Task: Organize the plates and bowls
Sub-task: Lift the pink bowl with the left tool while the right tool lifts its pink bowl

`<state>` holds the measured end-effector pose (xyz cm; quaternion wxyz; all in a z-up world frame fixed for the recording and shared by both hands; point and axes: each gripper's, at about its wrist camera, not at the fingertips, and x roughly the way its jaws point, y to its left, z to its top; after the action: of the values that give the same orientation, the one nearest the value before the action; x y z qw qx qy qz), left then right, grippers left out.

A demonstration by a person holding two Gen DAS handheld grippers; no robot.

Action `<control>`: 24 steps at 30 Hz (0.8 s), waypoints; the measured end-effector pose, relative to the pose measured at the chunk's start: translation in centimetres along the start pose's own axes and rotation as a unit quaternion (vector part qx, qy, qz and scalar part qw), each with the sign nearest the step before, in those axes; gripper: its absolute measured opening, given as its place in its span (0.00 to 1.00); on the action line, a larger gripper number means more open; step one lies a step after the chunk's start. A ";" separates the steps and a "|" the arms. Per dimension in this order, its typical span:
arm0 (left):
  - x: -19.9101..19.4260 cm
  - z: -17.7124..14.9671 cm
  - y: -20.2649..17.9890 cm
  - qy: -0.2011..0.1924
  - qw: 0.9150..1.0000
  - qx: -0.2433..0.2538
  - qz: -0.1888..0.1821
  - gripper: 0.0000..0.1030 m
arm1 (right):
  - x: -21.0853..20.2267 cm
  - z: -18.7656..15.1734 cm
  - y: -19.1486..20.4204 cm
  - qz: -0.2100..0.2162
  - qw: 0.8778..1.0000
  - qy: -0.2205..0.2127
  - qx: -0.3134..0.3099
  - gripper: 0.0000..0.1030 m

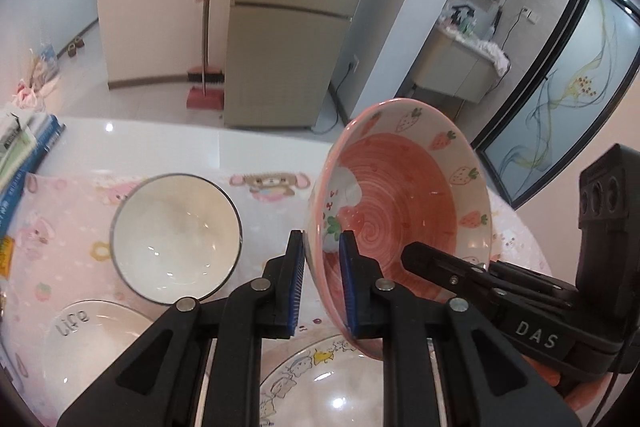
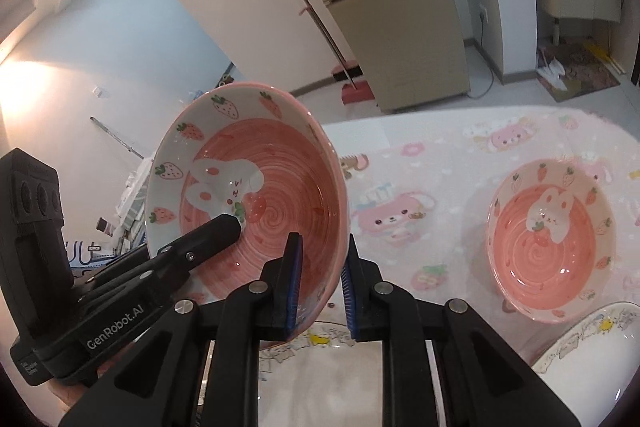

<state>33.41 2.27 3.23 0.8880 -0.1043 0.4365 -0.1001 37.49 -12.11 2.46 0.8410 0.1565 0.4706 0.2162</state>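
A pink strawberry-and-rabbit bowl point(image 1: 404, 211) is held in the air, tilted on its side. My left gripper point(image 1: 322, 283) is shut on its left rim. My right gripper point(image 2: 320, 287) is shut on the opposite rim of the same bowl point(image 2: 256, 195). Each gripper shows in the other's view, a finger inside the bowl. A second pink rabbit bowl point(image 2: 552, 239) sits on the cloth to the right. A white bowl with a dark rim point(image 1: 176, 235) sits to the left. A cartoon-print plate point(image 1: 328, 383) lies under the held bowl.
A white plate marked "life" point(image 1: 92, 339) lies at the front left. Another cartoon-print plate point(image 2: 592, 351) lies at the front right. Books point(image 1: 24, 163) are stacked at the table's left edge. A pink patterned cloth point(image 2: 420, 187) covers the table. A fridge point(image 1: 288, 47) and a broom point(image 1: 206, 67) stand behind.
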 end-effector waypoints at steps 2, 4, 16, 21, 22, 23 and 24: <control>-1.5 0.2 0.0 -0.009 1.000 -0.001 0.001 0.15 | -1.7 0.2 1.5 -0.001 1.000 -0.022 -0.006 0.19; -3.3 0.9 0.0 -0.027 1.000 -0.004 0.006 0.15 | -3.4 0.8 3.5 0.000 0.999 -0.042 -0.018 0.19; -13.1 2.7 5.2 -0.124 0.991 -0.035 0.035 0.15 | -6.1 2.9 13.8 0.089 0.992 -0.087 -0.032 0.19; -11.4 1.7 9.5 -0.110 0.991 -0.071 -0.004 0.15 | -2.6 1.6 15.2 0.079 0.993 -0.081 -0.038 0.20; -10.8 1.4 10.1 -0.107 0.991 -0.079 -0.010 0.15 | -1.8 1.4 15.0 0.082 0.993 -0.076 -0.038 0.23; -10.0 1.2 10.7 -0.103 0.991 -0.081 -0.008 0.15 | -0.7 1.1 14.7 0.087 0.993 -0.071 -0.042 0.24; -9.1 1.0 11.1 -0.101 0.992 -0.078 -0.001 0.15 | 0.1 0.8 14.4 0.087 0.992 -0.069 -0.054 0.24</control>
<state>29.71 15.44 7.64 0.9164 -0.1837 0.3512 -0.0556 35.09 0.27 9.48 0.8565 0.1659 0.3838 0.3028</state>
